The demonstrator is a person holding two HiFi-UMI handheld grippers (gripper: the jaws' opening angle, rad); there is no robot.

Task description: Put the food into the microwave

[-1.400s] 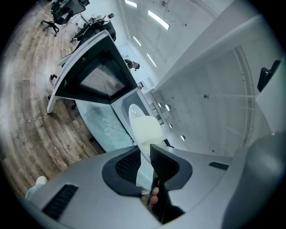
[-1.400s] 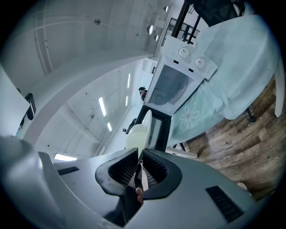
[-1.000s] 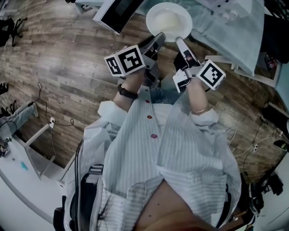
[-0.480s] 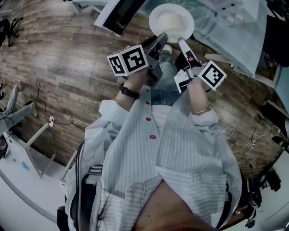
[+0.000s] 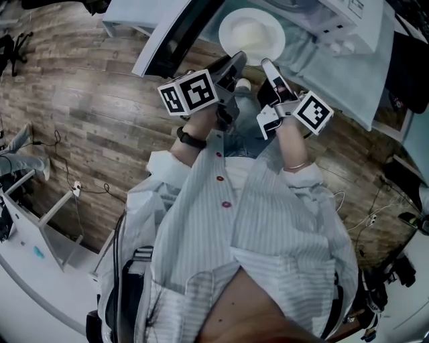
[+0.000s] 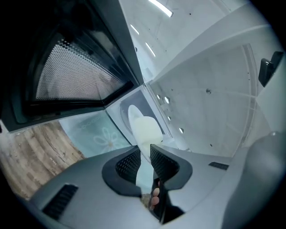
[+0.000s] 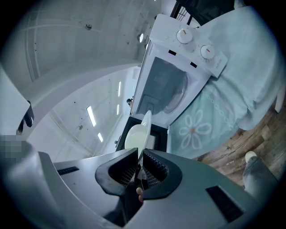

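Observation:
A white plate (image 5: 251, 33) with pale food in its middle is carried level between both grippers, in front of the white microwave (image 5: 335, 17). My left gripper (image 5: 238, 57) is shut on the plate's near-left rim. My right gripper (image 5: 266, 63) is shut on its near-right rim. In the left gripper view the plate (image 6: 144, 129) runs edge-on out of the left gripper (image 6: 145, 160). The right gripper view shows the plate (image 7: 136, 134) clamped in the right gripper (image 7: 139, 162), with the microwave (image 7: 172, 87) and its two knobs ahead.
The microwave's dark door (image 5: 175, 37) stands swung open to the plate's left, its mesh window (image 6: 71, 74) close by. A pale cloth with a flower print (image 7: 196, 129) covers the table under the microwave. Below lie wooden floor (image 5: 87, 107) and the person's shoe (image 7: 251, 156).
Both grippers have carried the plate toward the microwave. The open door and the microwave's front now reach further into the head view, and the plate sits beside the door's edge.

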